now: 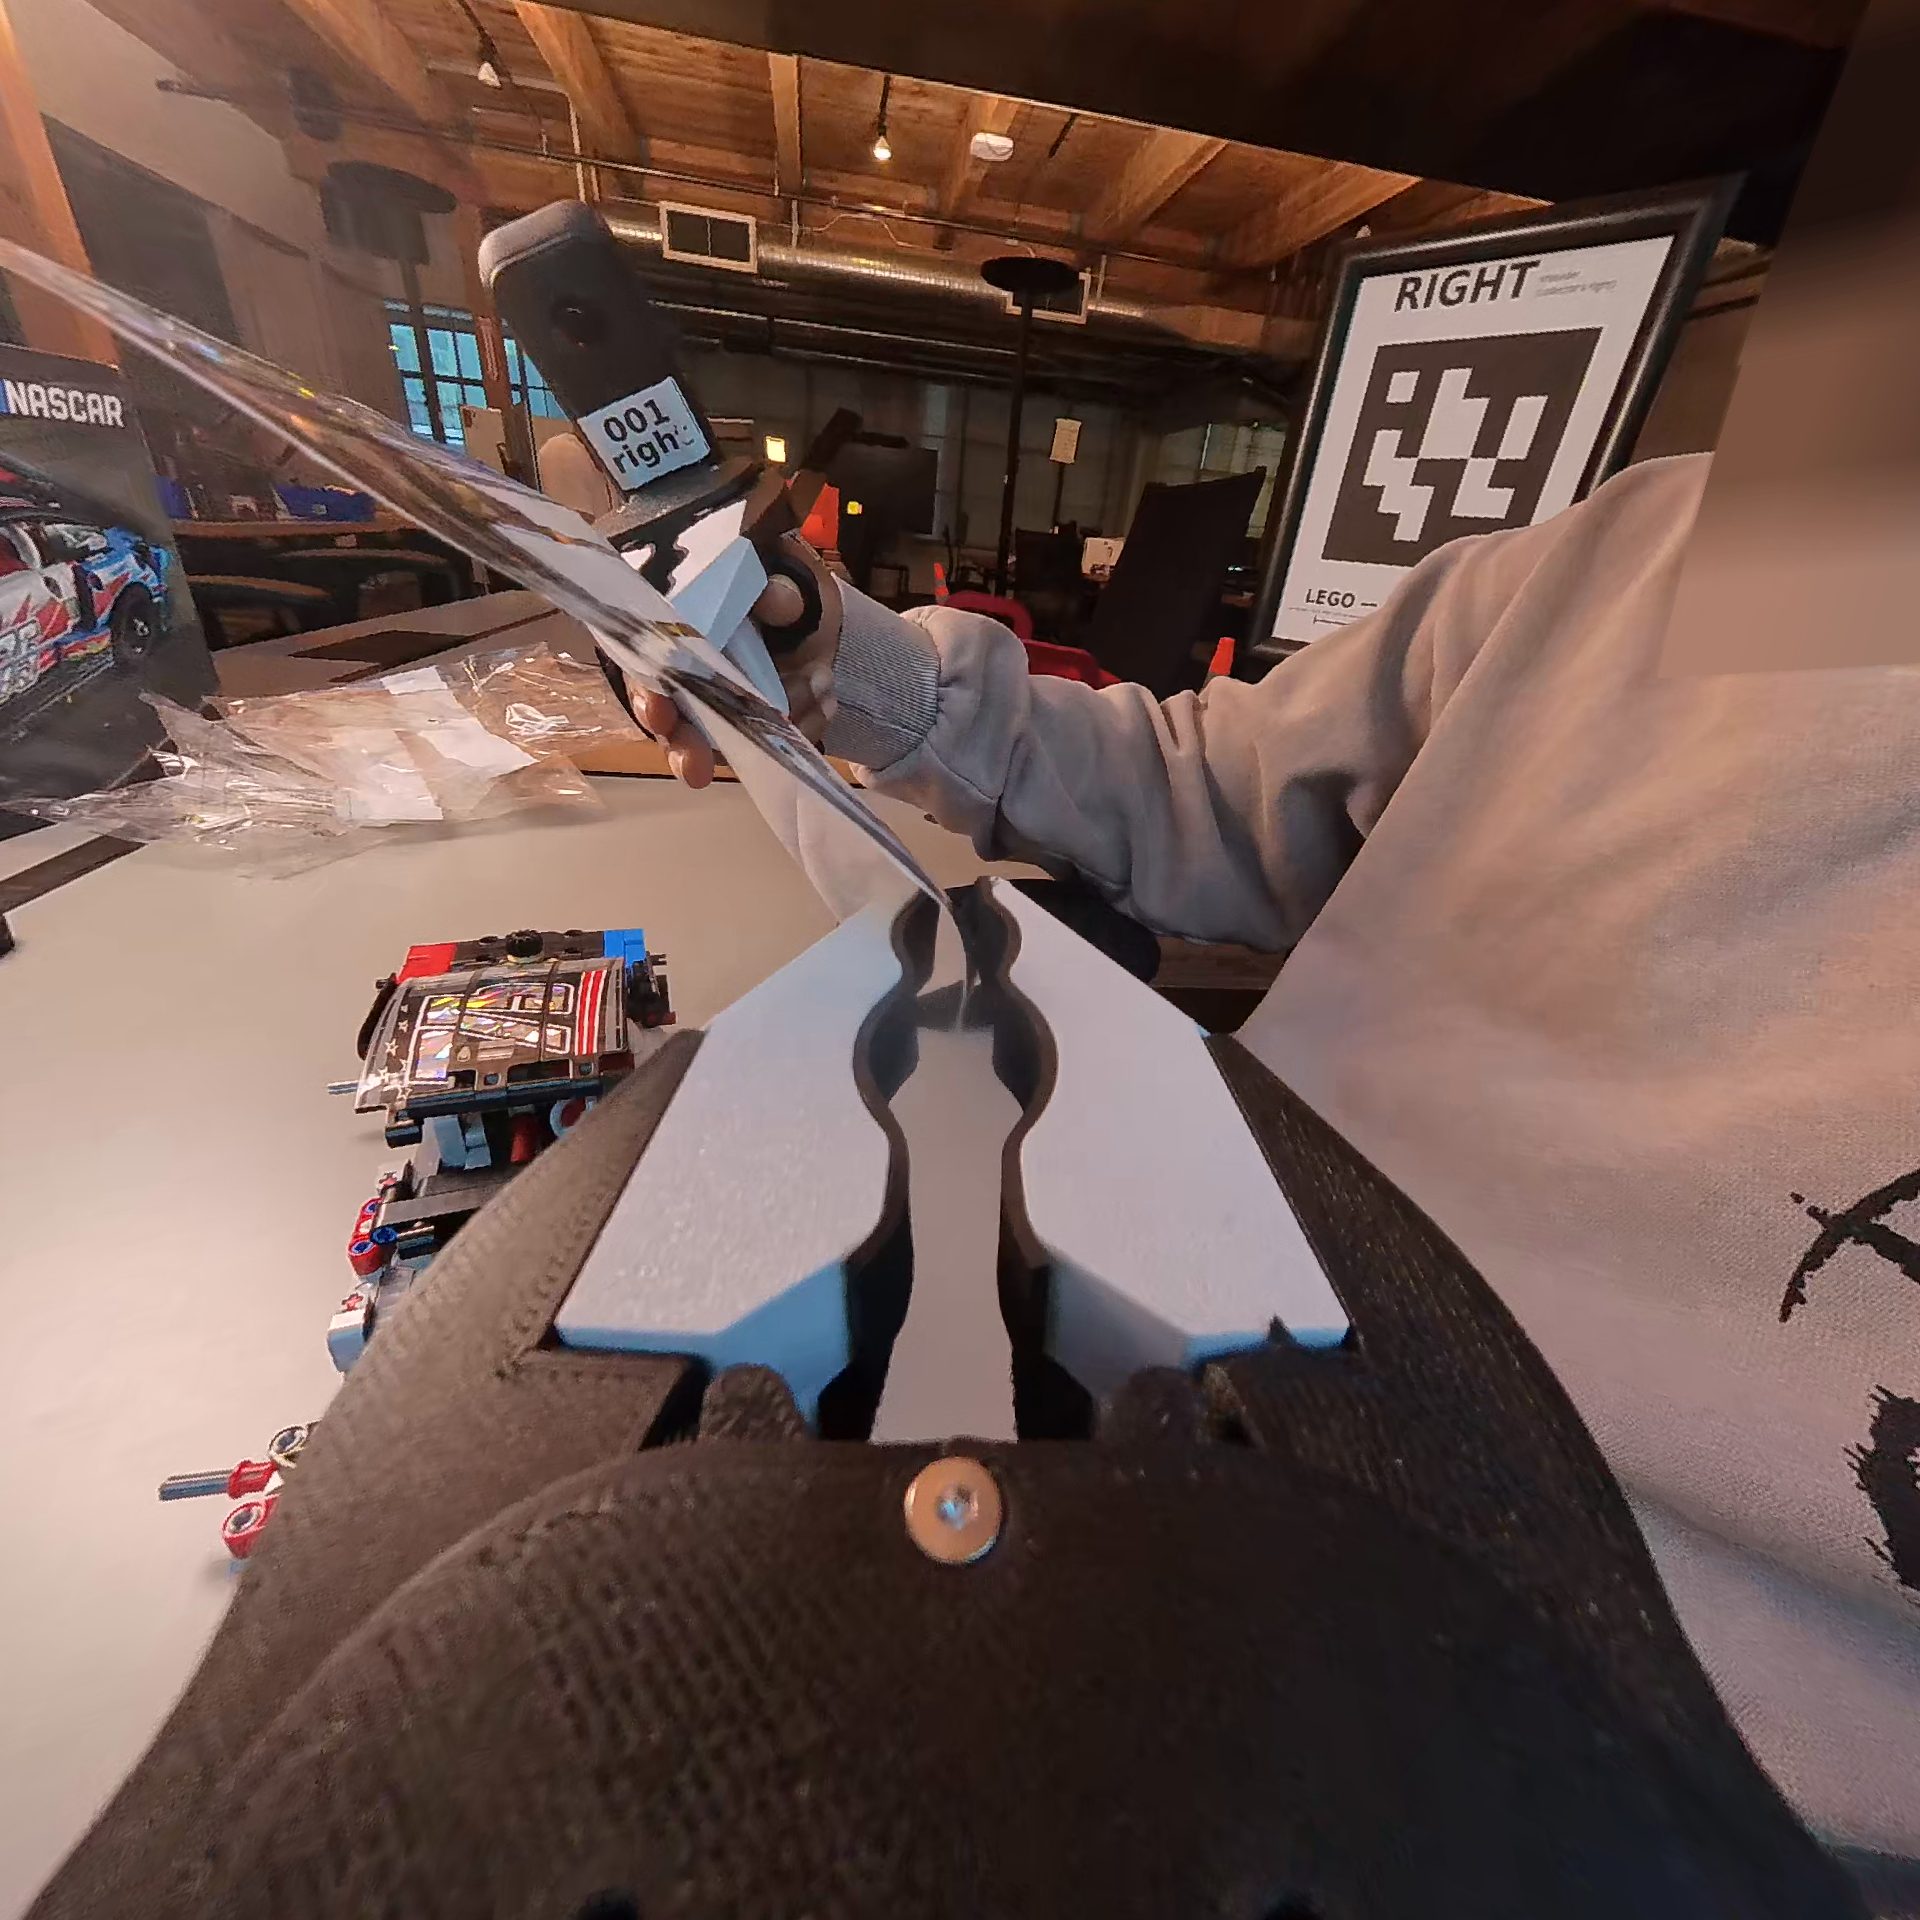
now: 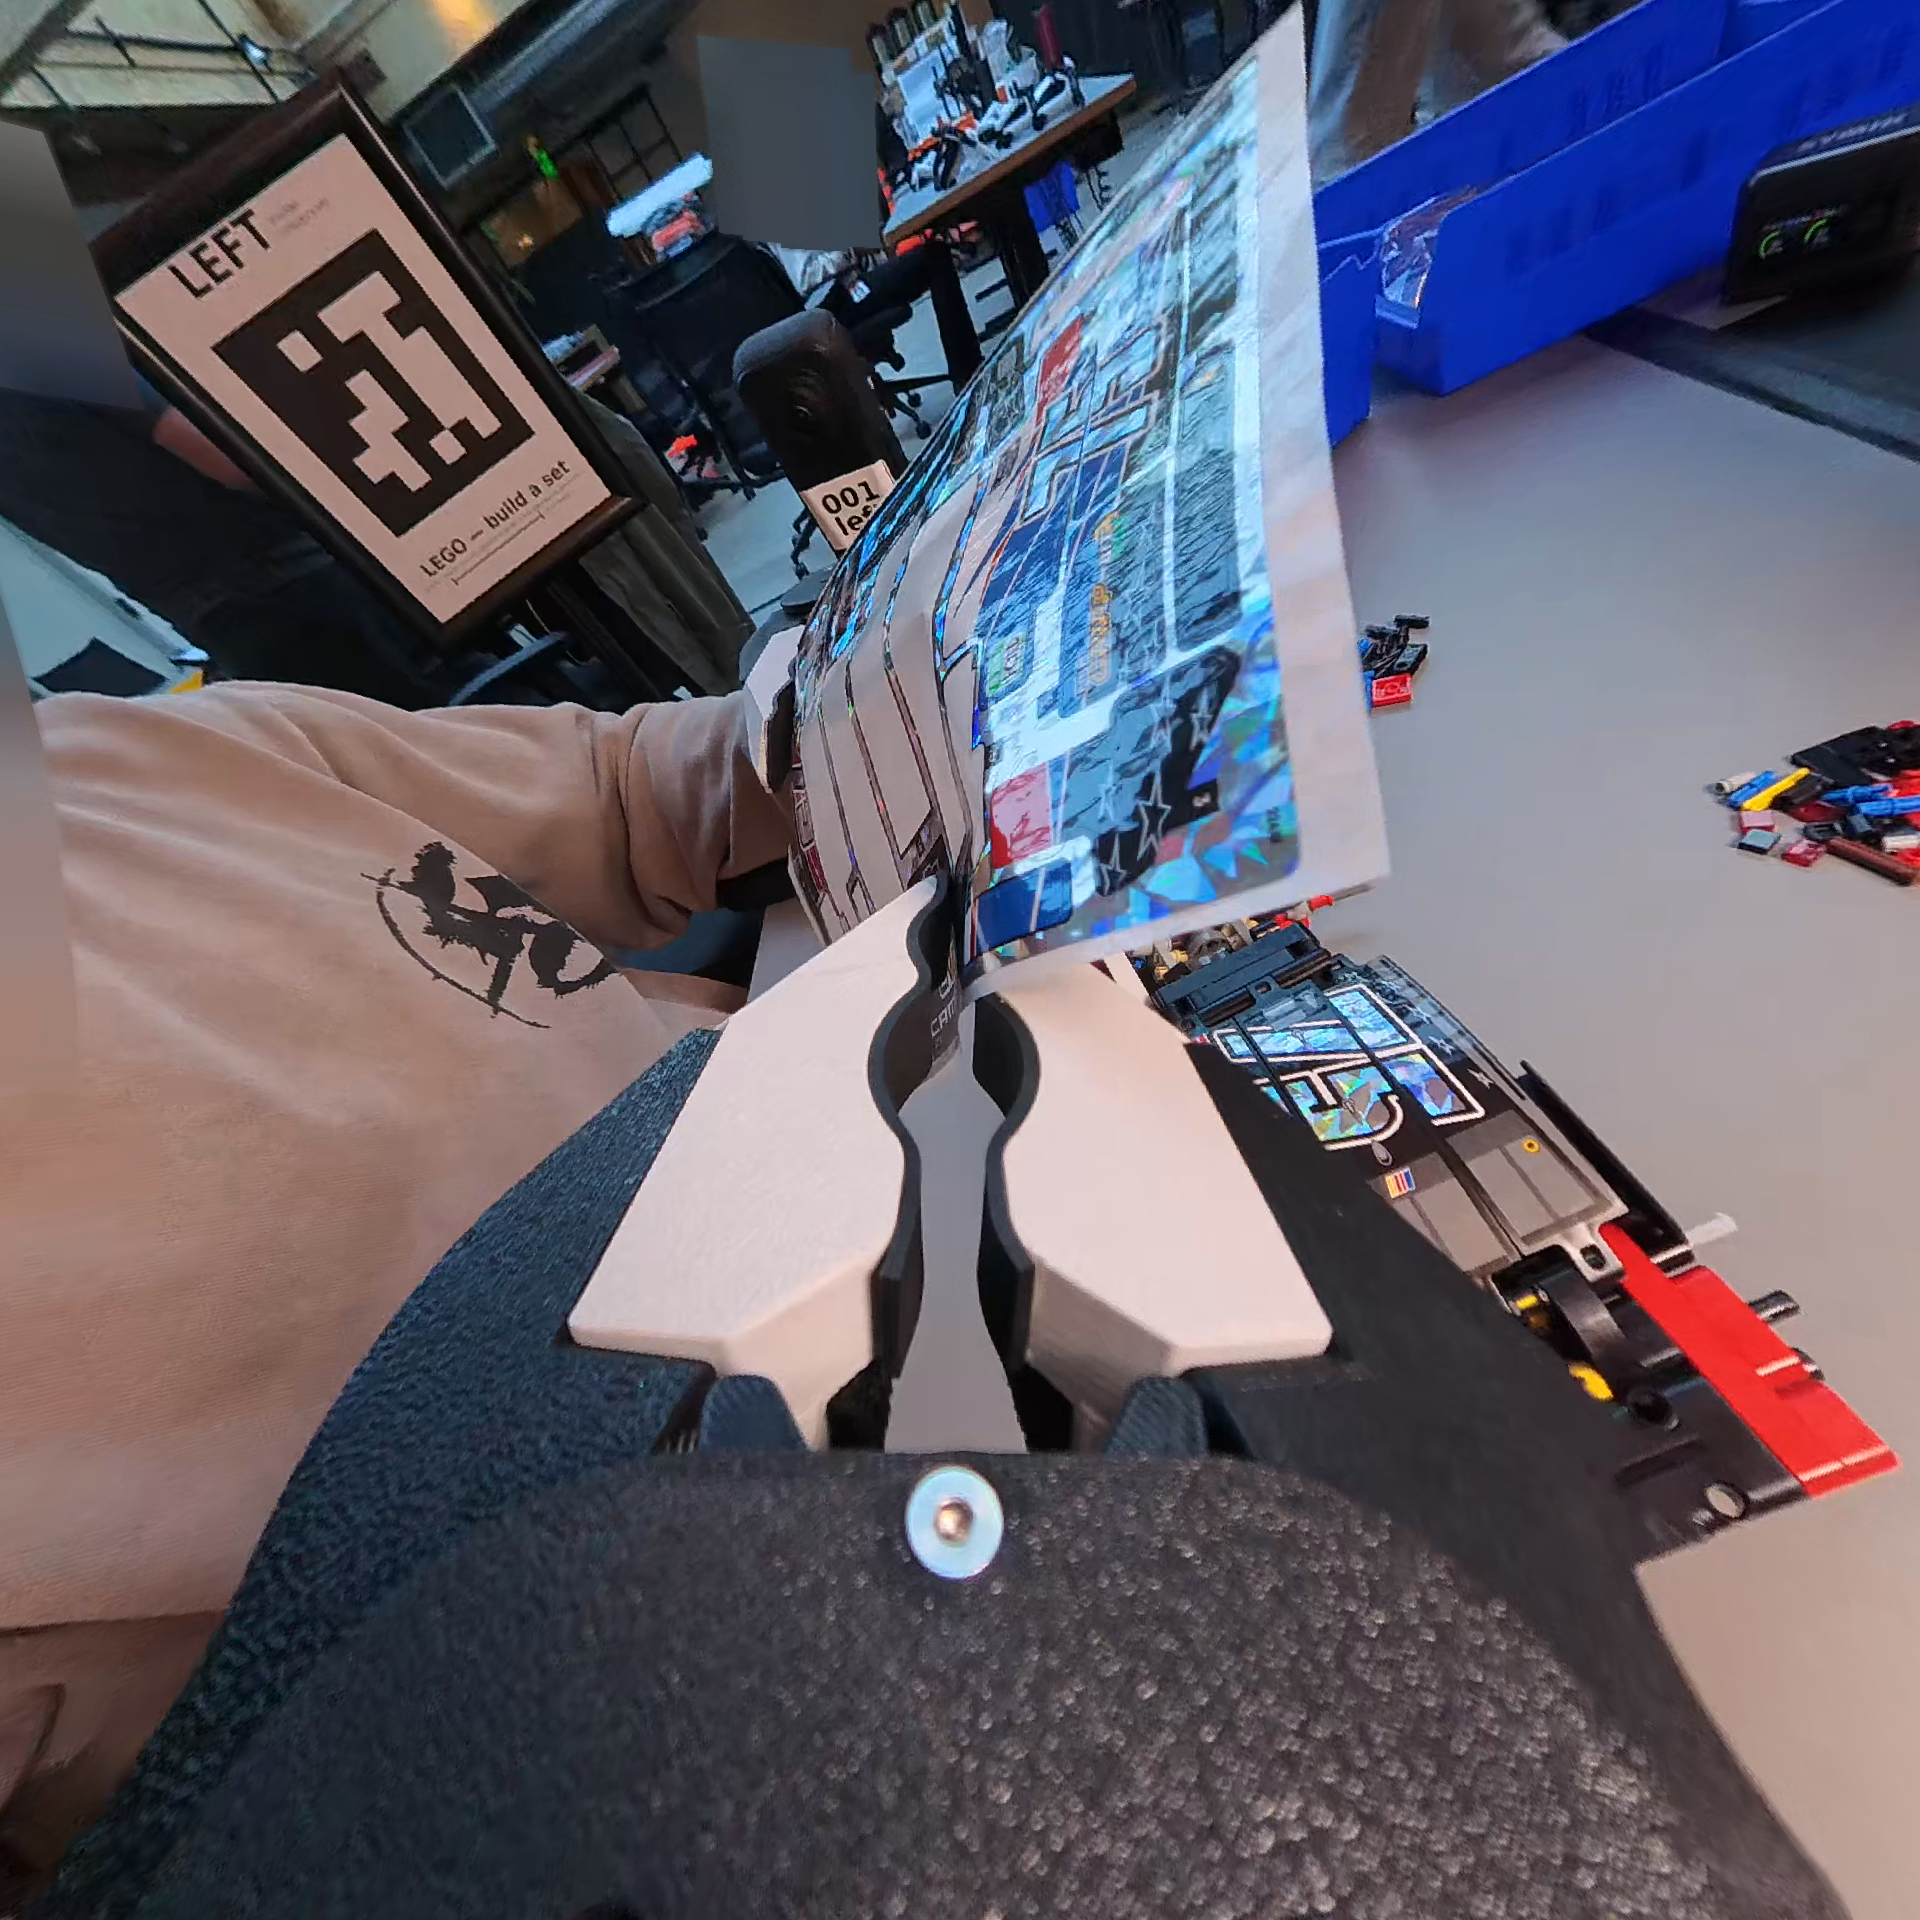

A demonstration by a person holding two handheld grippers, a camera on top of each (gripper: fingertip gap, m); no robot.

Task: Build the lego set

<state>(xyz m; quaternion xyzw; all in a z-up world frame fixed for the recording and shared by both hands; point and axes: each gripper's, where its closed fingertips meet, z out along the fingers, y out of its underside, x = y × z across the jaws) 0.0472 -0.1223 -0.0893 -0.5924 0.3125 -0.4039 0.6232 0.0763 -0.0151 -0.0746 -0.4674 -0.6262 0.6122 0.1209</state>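
while both grippers pinch the sticker sheet [image 2: 1101, 582] above the lego car [image 1: 499, 1029], it hangs in air. left gripper [image 1: 961, 935] clamps one edge. right gripper [image 2: 961, 966] clamps another, loose bricks [image 2: 1839, 795] lying beyond the car.

Both tongs look identical: the left tongs [image 1: 961, 940] and right tongs [image 2: 961, 961] have pale blocky fingers with wavy black pads, a textured black body and one silver screw [image 1: 953, 1509]. Person's wearing a beige sweatshirt [image 1: 1558, 935] with a black brushy print and ribbed grey cuffs [image 1: 883, 675].

Sticker sheet [image 2: 1101, 623] overhangs the car [image 2: 1455, 1174]; table [image 2: 1610, 582] rightward open.
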